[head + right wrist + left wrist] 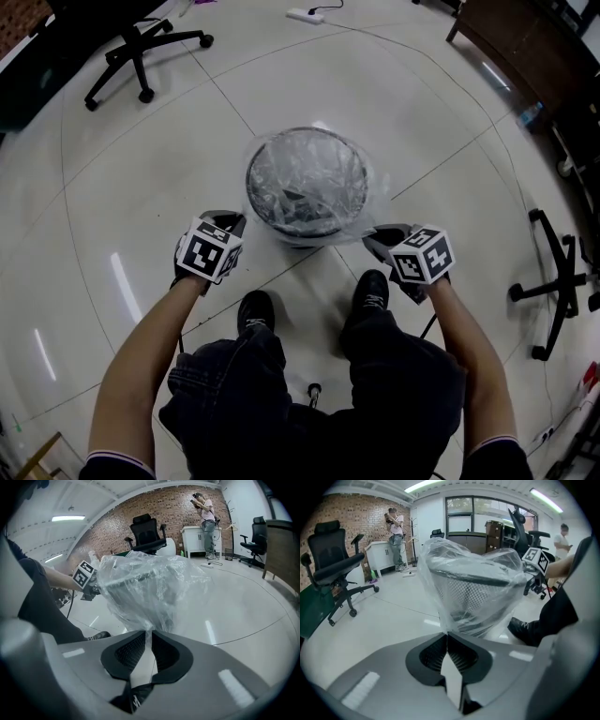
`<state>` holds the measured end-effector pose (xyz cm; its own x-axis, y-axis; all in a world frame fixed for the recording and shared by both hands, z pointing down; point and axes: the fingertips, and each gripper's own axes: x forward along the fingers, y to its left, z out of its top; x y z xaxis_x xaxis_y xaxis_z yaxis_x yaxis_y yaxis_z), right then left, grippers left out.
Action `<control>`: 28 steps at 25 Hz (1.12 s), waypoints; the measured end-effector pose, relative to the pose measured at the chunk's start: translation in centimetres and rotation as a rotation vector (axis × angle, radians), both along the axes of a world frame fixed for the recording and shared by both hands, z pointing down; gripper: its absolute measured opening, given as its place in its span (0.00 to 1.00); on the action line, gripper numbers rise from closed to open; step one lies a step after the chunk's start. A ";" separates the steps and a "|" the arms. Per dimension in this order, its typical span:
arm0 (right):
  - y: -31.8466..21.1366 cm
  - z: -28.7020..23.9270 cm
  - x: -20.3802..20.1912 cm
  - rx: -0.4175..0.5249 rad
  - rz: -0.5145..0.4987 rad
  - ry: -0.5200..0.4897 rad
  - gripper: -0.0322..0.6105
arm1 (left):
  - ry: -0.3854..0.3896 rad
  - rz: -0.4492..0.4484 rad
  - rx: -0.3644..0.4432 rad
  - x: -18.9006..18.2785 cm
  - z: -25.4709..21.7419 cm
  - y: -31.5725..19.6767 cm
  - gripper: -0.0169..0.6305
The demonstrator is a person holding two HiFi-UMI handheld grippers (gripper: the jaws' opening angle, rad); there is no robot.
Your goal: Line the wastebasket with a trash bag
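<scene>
Left claw [447, 635] tight on trash bag [440, 569], right claw [149, 635] ajar around it, wastebasket [302, 227] between.

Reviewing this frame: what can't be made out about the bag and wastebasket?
- Head view: the wastebasket's inner floor, behind the glaring, crinkled trash bag.
- Head view: the bag's near hem, under the left gripper and right gripper.
- Both gripper views: the wastebasket's base, behind each gripper's grey body.

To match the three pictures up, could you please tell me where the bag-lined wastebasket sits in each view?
Head view: wastebasket, centre, slightly above the middle.
Left gripper view: wastebasket centre-right, large and close.
Right gripper view: wastebasket centre-left, large and close.
Shared landmark: black office chair, upper left, far left, upper centre respectively.
</scene>
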<state>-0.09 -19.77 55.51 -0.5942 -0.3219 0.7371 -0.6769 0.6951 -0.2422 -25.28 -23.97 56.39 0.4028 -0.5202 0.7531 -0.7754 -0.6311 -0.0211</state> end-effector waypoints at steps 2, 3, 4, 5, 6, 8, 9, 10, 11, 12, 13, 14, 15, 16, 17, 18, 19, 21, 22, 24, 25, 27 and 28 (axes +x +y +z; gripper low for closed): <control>0.3 -0.6 0.2 0.007 0.003 0.002 0.14 | 0.023 0.000 -0.023 0.2 -0.2 0.5 0.07; 0.5 -1.0 0.4 0.011 0.004 0.001 0.16 | 0.036 0.004 -0.035 0.3 -0.4 0.9 0.11; 0.7 -1.4 0.6 0.016 0.006 0.000 0.19 | 0.048 0.011 -0.045 0.5 -0.7 1.2 0.13; 1.0 -1.8 0.8 0.022 0.010 0.001 0.21 | 0.057 0.020 -0.051 0.6 -1.0 1.6 0.17; 1.2 -2.2 1.2 0.028 0.015 0.001 0.23 | 0.063 0.027 -0.052 0.7 -1.4 1.9 0.20; 1.6 -3.1 1.9 0.038 0.029 -0.002 0.27 | 0.068 0.034 -0.046 0.7 -2.2 2.5 0.24; 1.9 -3.5 2.2 0.043 0.036 -0.004 0.29 | 0.069 0.034 -0.041 0.6 -2.6 2.7 0.24; 2.1 -3.9 2.5 0.047 0.043 -0.006 0.30 | 0.068 0.033 -0.035 0.4 -2.9 2.9 0.24; 2.4 -4.2 2.8 0.053 0.048 -0.007 0.32 | 0.065 0.031 -0.028 0.2 -3.3 3.1 0.24; 2.6 -4.6 3.0 0.060 0.053 -0.006 0.34 | 0.063 0.028 -0.021 0.0 -3.6 3.2 0.24; 2.7 -5.0 3.2 0.068 0.059 -0.004 0.34 | 0.061 0.025 -0.013 -0.1 -3.9 3.3 0.24; 2.7 -5.4 3.4 0.079 0.066 -0.001 0.34 | 0.059 0.021 -0.006 -0.2 -4.2 3.3 0.24; 2.7 -5.9 3.5 0.090 0.073 0.000 0.34 | 0.057 0.018 0.000 -0.3 -4.5 3.4 0.24; 2.7 -6.5 3.4 0.102 0.079 0.000 0.34 | 0.055 0.014 0.007 -0.4 -4.9 3.4 0.24; 2.6 -7.0 3.2 0.114 0.082 0.000 0.34 | 0.052 0.008 0.015 -0.6 -5.2 3.3 0.24; 2.5 -7.6 2.9 0.127 0.083 -0.001 0.34 | 0.049 0.001 0.022 -0.8 -5.6 3.2 0.24; 2.4 -8.2 2.5 0.139 0.080 -0.001 0.34 | 0.046 -0.005 0.031 -0.9 -6.0 3.1 0.24; 2.2 -9.3 1.6 0.165 0.067 0.003 0.34 | 0.041 -0.015 0.057 -1.0 -7.0 2.6 0.23; 2.1 -9.8 1.0 0.180 0.058 0.004 0.34 | 0.037 -0.017 0.076 -0.9 -7.6 2.2 0.22; 1.8 -10.9 -0.3 0.212 0.040 0.001 0.34 | 0.028 -0.024 0.127 -0.9 -9.0 1.2 0.16; 1.6 -11.3 -0.9 0.225 0.034 -0.002 0.34 | 0.023 -0.028 0.152 -0.9 -9.7 0.6 0.10; 1.2 -11.9 -2.1 0.243 0.026 -0.007 0.34 | 0.014 -0.034 0.191 -0.8 -10.8 -0.5 0.04; 0.9 -12.1 -2.7 0.251 0.024 -0.009 0.34 | 0.008 -0.034 0.205 -0.7 -11.3 -1.2 0.04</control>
